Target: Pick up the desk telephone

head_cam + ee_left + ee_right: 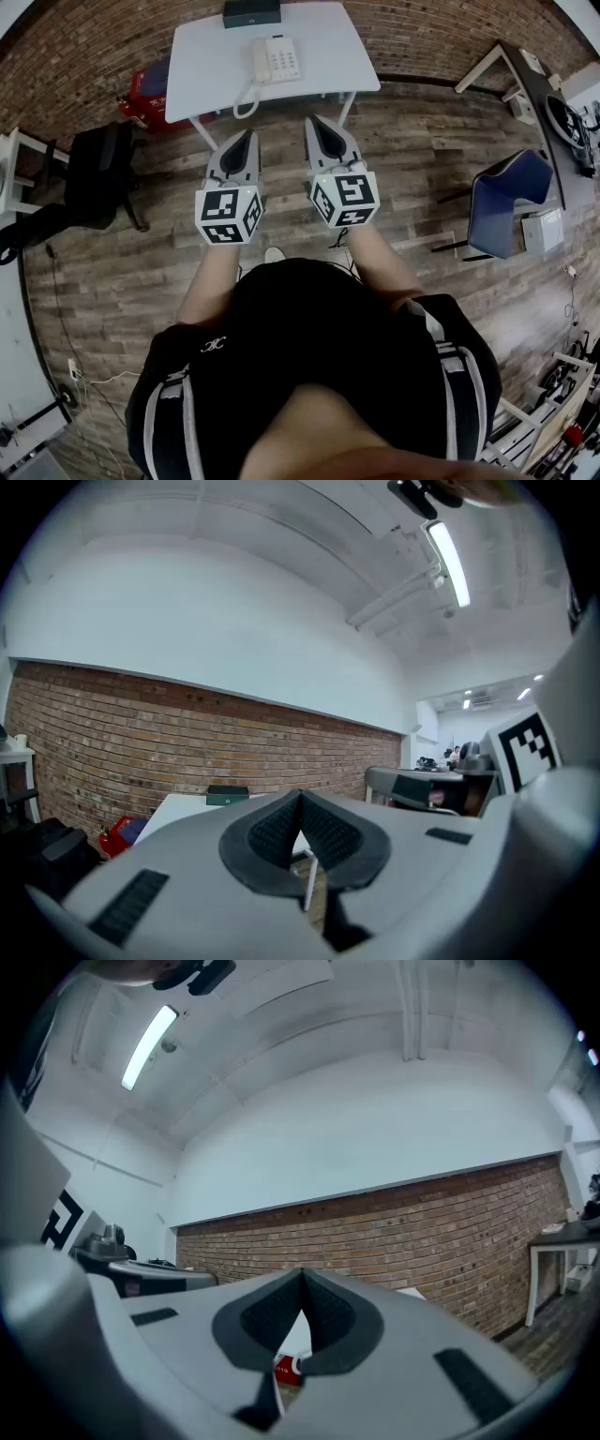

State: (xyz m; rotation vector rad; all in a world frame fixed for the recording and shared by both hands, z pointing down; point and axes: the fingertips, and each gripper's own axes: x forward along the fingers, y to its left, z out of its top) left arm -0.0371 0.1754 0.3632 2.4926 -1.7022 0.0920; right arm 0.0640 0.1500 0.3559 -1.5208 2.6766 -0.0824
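A white desk telephone (276, 59) with a coiled cord lies on a white table (206, 66) ahead of me in the head view. Both grippers hang side by side over the wooden floor, short of the table's near edge. The left gripper (249, 132) is shut with nothing in it, and its pads meet in the left gripper view (301, 799). The right gripper (310, 122) is likewise shut and empty, jaws closed together in the right gripper view (302, 1279). The telephone does not show in either gripper view.
A dark green box (251, 12) sits at the table's far edge, also in the left gripper view (228, 796). A red bag (145, 97) lies left under the table. A black chair (98, 173) stands left, a blue chair (508, 199) right. A brick wall runs behind.
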